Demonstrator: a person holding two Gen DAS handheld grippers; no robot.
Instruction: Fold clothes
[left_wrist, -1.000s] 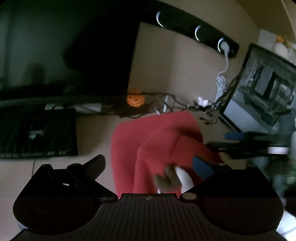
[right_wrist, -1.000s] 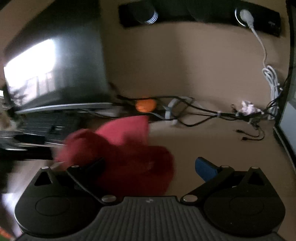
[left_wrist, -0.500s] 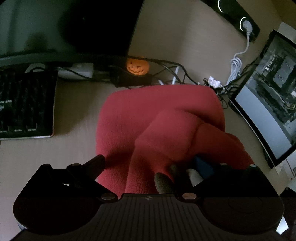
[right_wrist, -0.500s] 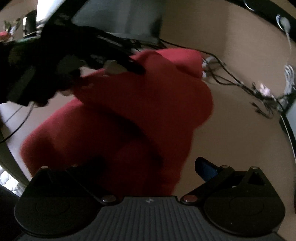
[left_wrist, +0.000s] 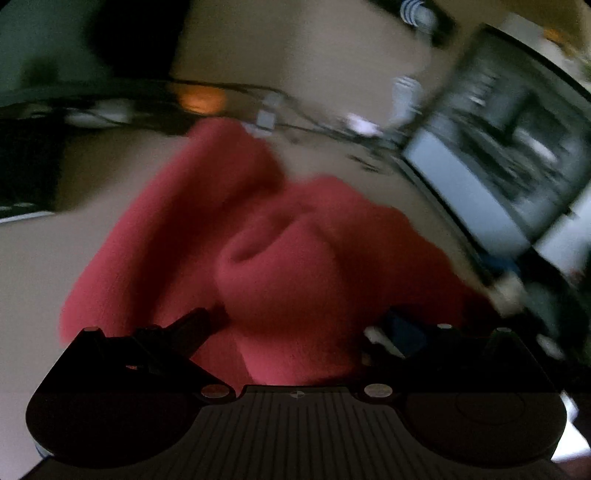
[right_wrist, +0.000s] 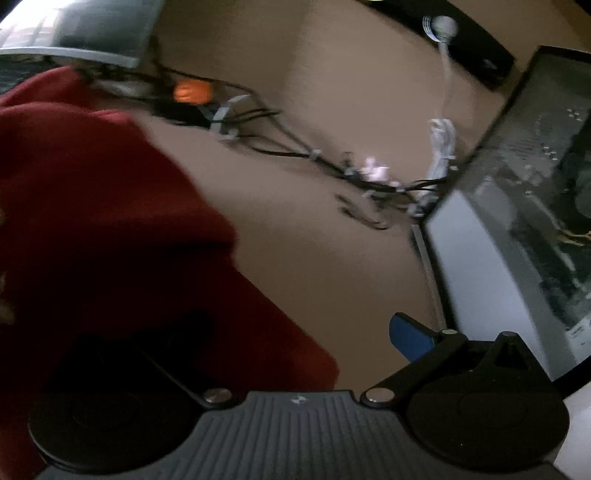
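Oddly, both the left gripper (left_wrist: 295, 325) and right gripper (right_wrist: 295, 328) gape over the red garment (left_wrist: 280, 266) (bunched on the desk (right_wrist: 317, 258)).

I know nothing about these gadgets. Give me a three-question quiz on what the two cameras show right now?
1. True or false: the red fleece garment lies folded into a neat flat rectangle.
2. Multiple choice: in the right wrist view, the small orange pumpkin ornament sits
A. on the garment
B. among dark tangled cables at the back of the tan desk
C. between the fingers of the right gripper
3. Fill in: in the left wrist view, the fingers of the left gripper stand spread, with bunched ____ cloth between them.

Key: 1 false, it is rumpled. 2 B. 3 red.
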